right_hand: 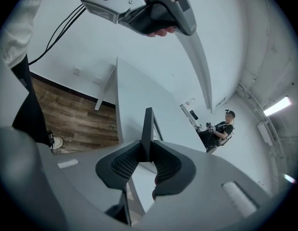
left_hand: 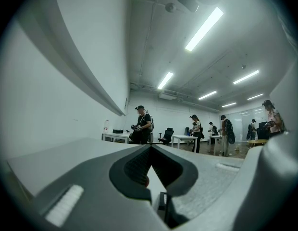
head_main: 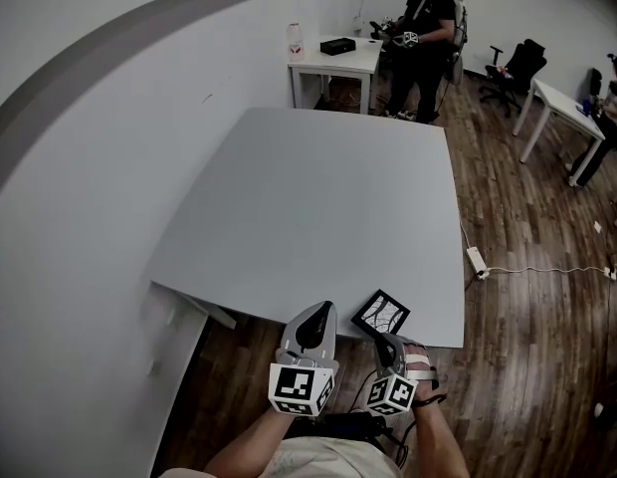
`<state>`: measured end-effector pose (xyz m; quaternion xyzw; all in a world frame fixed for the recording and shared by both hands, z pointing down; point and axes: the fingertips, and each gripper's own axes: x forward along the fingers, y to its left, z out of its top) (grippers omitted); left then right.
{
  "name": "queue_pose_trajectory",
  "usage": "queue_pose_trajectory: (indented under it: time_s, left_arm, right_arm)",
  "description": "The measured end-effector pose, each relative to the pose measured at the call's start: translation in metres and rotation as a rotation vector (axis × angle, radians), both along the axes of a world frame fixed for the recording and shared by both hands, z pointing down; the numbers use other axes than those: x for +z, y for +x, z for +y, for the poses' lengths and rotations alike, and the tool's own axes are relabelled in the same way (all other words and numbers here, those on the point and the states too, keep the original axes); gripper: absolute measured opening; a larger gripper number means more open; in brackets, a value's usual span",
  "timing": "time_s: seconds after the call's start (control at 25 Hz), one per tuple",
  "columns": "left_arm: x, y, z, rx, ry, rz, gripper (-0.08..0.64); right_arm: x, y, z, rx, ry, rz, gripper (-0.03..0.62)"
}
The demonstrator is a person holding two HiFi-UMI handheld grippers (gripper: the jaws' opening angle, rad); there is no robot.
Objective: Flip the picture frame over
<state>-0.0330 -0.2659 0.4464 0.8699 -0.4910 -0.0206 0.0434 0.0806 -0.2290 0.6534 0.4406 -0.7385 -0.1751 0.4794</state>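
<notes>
The picture frame (head_main: 380,314) is small and black, its picture side up in the head view. It sits tilted at the near edge of the grey table (head_main: 318,207). My right gripper (head_main: 387,343) is shut on the frame's near edge. In the right gripper view the frame (right_hand: 148,128) stands edge-on between the closed pads. My left gripper (head_main: 315,315) hovers just left of the frame, at the table's near edge, shut with nothing in it. In the left gripper view its jaw tips (left_hand: 150,148) meet over the tabletop. The left gripper (right_hand: 154,11) also shows at the top of the right gripper view.
A white wall runs along the table's left side. At the back, a person (head_main: 425,28) stands by a white desk (head_main: 340,63) with a black box on it. A power strip (head_main: 477,260) and its cable lie on the wood floor at the right. An office chair (head_main: 514,66) and another desk (head_main: 565,108) are far right.
</notes>
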Motion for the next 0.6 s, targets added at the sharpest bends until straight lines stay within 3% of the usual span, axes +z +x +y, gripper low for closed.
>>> queue_pose_trajectory:
  time_s: [0.4, 0.6]
  left_arm:
    - [0.005, 0.002, 0.002, -0.001, -0.012, 0.0, 0.0]
    - [0.006, 0.002, 0.003, 0.001, -0.017, -0.002, 0.0]
  right_arm:
    - [0.034, -0.002, 0.003, 0.01, 0.011, 0.083, 0.117]
    - [0.048, -0.005, 0.003, 0.029, -0.017, 0.077, 0.126]
